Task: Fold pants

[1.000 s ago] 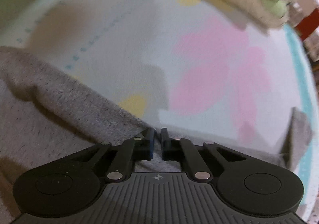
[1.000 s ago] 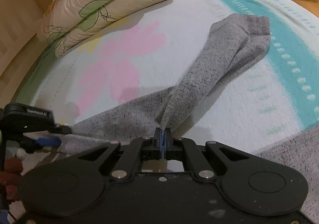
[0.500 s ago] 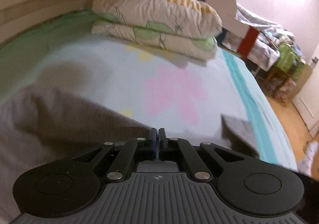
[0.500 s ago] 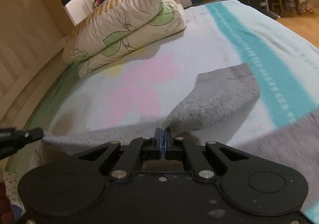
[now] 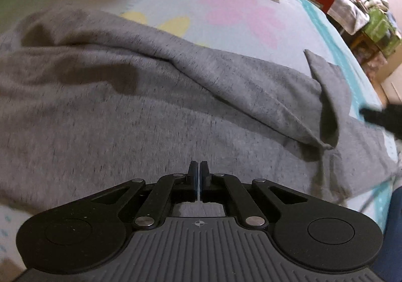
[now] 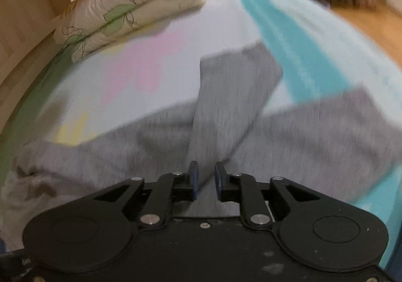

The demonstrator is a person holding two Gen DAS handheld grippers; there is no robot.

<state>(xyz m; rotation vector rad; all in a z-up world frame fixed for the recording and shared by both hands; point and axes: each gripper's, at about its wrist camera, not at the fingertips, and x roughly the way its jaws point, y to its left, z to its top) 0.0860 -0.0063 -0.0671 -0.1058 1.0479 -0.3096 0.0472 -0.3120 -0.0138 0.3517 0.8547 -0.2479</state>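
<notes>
Grey pants (image 5: 150,111) lie spread across the flowered bed blanket (image 5: 238,13). One leg is folded over, and its cuff end (image 5: 326,96) stands up in a crease at the right. My left gripper (image 5: 198,169) hovers over the middle of the pants, shut with nothing between its pads. In the right wrist view the folded leg (image 6: 233,86) runs from the cuff down toward my right gripper (image 6: 206,176). That gripper's jaws are opening; grey cloth shows in the gap, and the pads are not pressing on it. The second leg (image 6: 326,136) stretches off to the right.
Folded cream bedding with green leaves (image 6: 130,5) is stacked at the head of the bed. A teal stripe (image 6: 289,38) runs along the blanket near the bed's right edge, with wooden floor (image 6: 364,25) beyond. Cluttered furniture (image 5: 364,5) stands past the bed.
My right gripper's jaws have parted and let go of the pinched leg, which now lies across the pants. My left gripper has swung from the bare blanket to over the pants, staying shut.
</notes>
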